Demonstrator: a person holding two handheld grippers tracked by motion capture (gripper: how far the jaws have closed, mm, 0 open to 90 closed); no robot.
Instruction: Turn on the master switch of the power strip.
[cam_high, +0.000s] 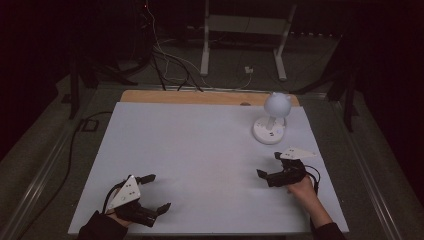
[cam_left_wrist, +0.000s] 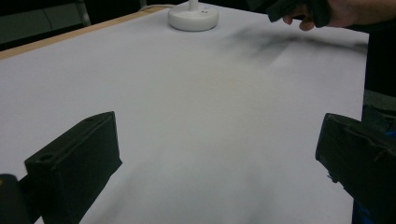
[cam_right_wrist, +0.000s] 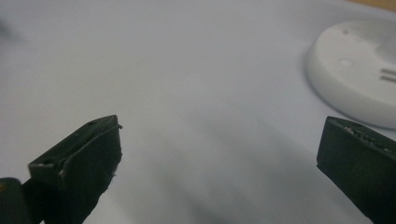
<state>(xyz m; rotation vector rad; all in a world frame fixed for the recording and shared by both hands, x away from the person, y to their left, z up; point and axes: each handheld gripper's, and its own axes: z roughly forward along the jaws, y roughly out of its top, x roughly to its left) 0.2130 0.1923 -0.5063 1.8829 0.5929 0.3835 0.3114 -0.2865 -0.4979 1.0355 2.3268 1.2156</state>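
Left gripper (cam_high: 153, 192) at 7 o'clock, right gripper (cam_high: 269, 164) at 4 o'clock: jaws released, empty; desk lamp (cam_high: 271, 119) at 1 o'clock on table (cam_high: 200, 150).

Place: I am looking at what seems a lab or recording room, dimly lit.
Table: I am seeing a white sheet (cam_high: 200, 160) covering a wooden tabletop (cam_high: 200, 96).
Floor: I am seeing loose cables (cam_high: 165, 65) trailing across grey carpet, beside a white metal stand (cam_high: 245, 30).
Lighting: I am noticing a small white desk lamp (cam_high: 272, 117) standing on the sheet, with darkness surrounding everything.
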